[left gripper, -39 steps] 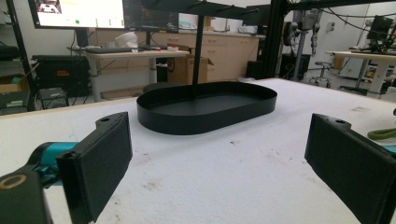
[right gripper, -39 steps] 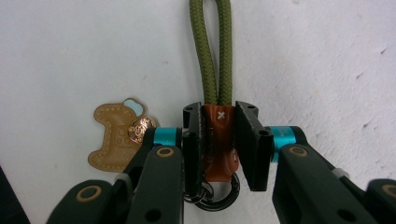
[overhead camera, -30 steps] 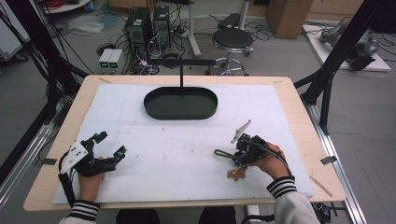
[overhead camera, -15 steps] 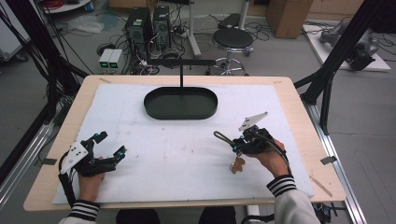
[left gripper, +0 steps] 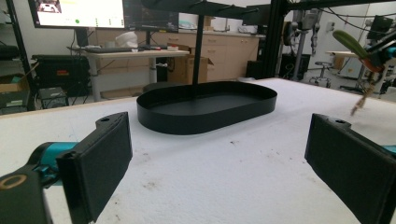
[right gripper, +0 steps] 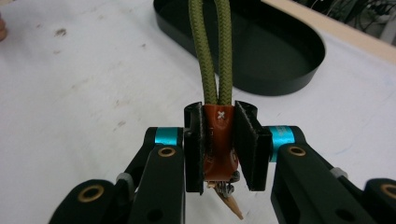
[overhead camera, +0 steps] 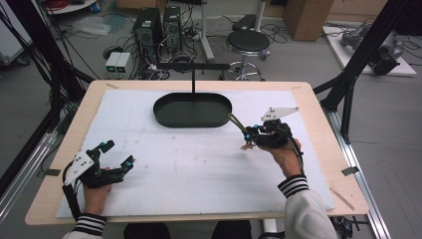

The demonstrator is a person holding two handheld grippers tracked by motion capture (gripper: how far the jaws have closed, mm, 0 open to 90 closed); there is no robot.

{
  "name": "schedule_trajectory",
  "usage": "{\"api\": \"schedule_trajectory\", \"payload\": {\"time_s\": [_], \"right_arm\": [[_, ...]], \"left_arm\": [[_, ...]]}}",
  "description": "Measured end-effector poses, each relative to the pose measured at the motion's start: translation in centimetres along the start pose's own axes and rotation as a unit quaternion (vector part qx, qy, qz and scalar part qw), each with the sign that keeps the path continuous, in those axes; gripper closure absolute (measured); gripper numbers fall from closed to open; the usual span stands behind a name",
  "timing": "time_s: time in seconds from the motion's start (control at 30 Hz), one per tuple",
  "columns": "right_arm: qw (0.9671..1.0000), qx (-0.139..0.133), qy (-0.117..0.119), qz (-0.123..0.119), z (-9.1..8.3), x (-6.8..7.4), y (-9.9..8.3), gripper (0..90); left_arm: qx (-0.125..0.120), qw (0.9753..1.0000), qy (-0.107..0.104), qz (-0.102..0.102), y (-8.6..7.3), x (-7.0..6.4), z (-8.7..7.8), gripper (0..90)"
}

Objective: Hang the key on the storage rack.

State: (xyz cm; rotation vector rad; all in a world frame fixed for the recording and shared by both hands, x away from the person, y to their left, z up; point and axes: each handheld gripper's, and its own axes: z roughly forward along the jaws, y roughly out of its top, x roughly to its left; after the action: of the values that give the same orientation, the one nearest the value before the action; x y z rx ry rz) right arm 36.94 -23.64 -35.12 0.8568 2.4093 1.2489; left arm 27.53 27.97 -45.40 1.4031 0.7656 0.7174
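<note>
The keychain is pinched by its brown tab between the right gripper fingers, so its green loop can be carried toward the black tray. The left gripper fingers are spread, resting on the surface.

Sitting on the white-covered wooden table are two kinds of thing — one black oval metal tray with an upright T-shaped stand, and one olive-green braided cord loop with a brown leather tab. Two black two-jaw grippers are working there — one per hand.
</note>
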Motion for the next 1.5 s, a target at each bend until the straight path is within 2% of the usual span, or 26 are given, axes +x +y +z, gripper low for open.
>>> {"api": "schedule_trajectory", "payload": {"time_s": [0.2, 0.33, 0.7, 1.07, 1.37, 1.5], "right_arm": [[0.9988, -0.04, -0.023, 0.014, 0.0, -1.0, 1.6, 74.2], [0.9968, -0.065, -0.045, 0.016, 0.0, -1.4, 2.6, 74.1], [0.9915, -0.1, -0.08, 0.021, 0.4, -2.3, 5.2, 74.1], [0.9876, -0.115, -0.106, 0.016, 1.5, -2.8, 7.5, 74.1], [0.9844, -0.122, -0.126, 0.018, 2.8, -3.3, 8.4, 74.1], [0.9834, -0.12, -0.134, 0.027, 3.6, -3.7, 8.5, 74.1]], "left_arm": [[0.0, 1.0, 0.0, 0.0, 0.0, 0.0, 0.0, 7.8], [0.0, 1.0, 0.0, 0.0, 0.0, 0.0, 0.0, 7.8], [0.0, 1.0, 0.0, 0.002, 0.0, 0.0, 0.0, 7.8], [0.0, 1.0, 0.001, 0.001, 0.0, 0.0, 0.0, 7.8], [0.002, 1.0, 0.0, 0.003, 0.0, 0.0, 0.0, 7.8], [0.001, 1.0, 0.0, 0.003, 0.0, 0.0, 0.0, 7.8]]}}
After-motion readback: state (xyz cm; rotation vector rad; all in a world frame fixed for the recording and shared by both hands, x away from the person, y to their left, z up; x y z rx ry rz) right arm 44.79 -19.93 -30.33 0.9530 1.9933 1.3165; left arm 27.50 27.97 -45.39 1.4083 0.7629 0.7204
